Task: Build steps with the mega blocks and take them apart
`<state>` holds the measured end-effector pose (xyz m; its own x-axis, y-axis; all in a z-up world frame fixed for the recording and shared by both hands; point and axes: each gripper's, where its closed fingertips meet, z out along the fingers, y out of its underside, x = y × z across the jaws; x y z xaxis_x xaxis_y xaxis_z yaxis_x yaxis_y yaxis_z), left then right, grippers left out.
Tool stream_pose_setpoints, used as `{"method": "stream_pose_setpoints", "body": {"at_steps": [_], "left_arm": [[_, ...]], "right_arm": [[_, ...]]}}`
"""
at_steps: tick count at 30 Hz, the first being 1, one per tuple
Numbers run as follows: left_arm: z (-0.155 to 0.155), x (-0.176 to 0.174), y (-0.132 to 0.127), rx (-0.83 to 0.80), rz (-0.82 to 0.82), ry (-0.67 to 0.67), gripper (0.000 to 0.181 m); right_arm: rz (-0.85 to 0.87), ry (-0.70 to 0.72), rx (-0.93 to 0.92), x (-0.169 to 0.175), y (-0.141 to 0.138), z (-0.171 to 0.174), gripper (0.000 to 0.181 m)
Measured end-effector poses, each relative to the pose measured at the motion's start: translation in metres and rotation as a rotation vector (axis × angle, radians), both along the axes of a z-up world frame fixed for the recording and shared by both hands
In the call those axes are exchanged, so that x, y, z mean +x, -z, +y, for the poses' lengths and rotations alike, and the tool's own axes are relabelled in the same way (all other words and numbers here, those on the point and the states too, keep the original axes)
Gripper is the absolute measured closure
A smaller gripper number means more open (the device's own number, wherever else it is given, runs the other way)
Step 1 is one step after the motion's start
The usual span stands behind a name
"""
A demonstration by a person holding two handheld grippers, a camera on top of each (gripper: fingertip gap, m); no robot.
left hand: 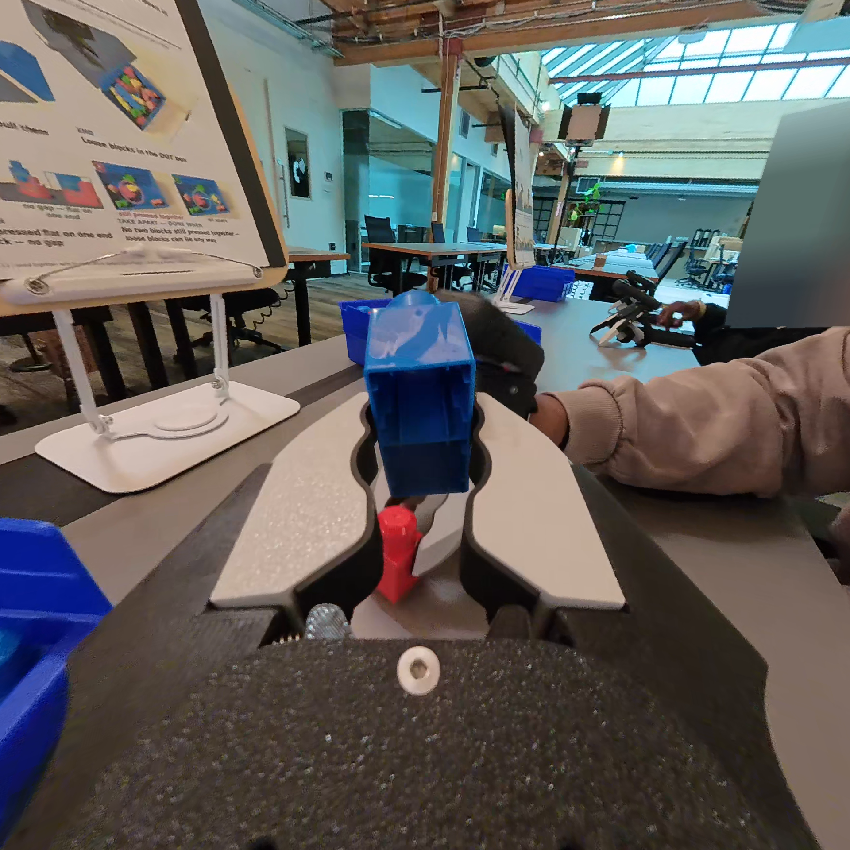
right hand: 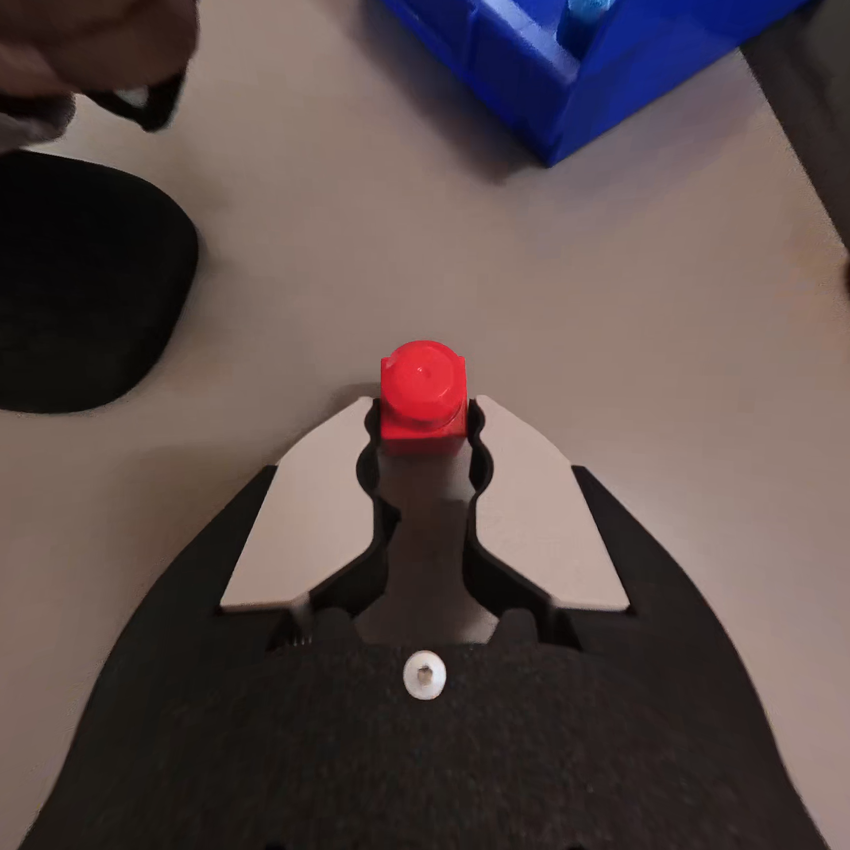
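Observation:
My left gripper is shut on a blue mega block and holds it tilted above the grey table, with the block's hollow underside facing the camera. Below it a small red block stands on the table. My right gripper is shut on this red block, stud up, and looks straight down at it. One right finger shows beside the red block in the left wrist view. The blue block is above the red one and not touching it.
An instruction board on a white stand is at the left. Blue bins sit at the near left, behind the blocks and near the right gripper. A sleeved arm reaches in from the right. Another person's hand and grippers are farther off. The gap from one gripper's tips to the other's is roughly 15 cm.

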<state>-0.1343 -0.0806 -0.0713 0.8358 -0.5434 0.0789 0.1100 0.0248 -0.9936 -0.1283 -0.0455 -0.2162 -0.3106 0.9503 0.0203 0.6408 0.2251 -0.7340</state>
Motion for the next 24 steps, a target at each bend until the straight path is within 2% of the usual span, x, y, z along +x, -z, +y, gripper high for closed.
{"method": "stream_pose_setpoints", "body": {"at_steps": [1,3,6,10,12,15,19,24], "left_arm": [[0.0,0.003,0.001,-0.005,0.001,0.012,0.144],[-0.001,0.011,0.001,-0.005,-0.015,0.048,0.144],[-0.002,0.031,0.0,-0.006,-0.044,0.12,0.144],[-0.002,0.063,0.003,-0.026,-0.069,0.229,0.144],[-0.003,0.078,0.004,-0.036,-0.075,0.284,0.144],[-0.001,0.098,0.003,-0.043,-0.062,0.347,0.144],[0.003,0.119,-0.002,-0.058,-0.053,0.408,0.144],[0.01,0.133,0.007,-0.12,0.041,0.437,0.144]], "right_arm": [[0.031,-0.006,0.003,0.001,-0.006,0.0,0.146],[0.13,-0.014,-0.018,0.009,-0.03,0.005,0.145],[0.354,-0.028,-0.165,0.031,-0.085,0.013,0.146],[0.688,-0.106,-0.473,0.082,-0.162,0.017,0.146],[0.791,-0.159,-0.623,0.106,-0.188,0.013,0.146],[0.813,-0.212,-0.658,0.123,-0.195,-0.002,0.146],[0.766,-0.192,-0.541,0.124,-0.181,-0.013,0.146],[0.705,-0.197,-0.491,0.13,-0.174,-0.014,0.145]]}}
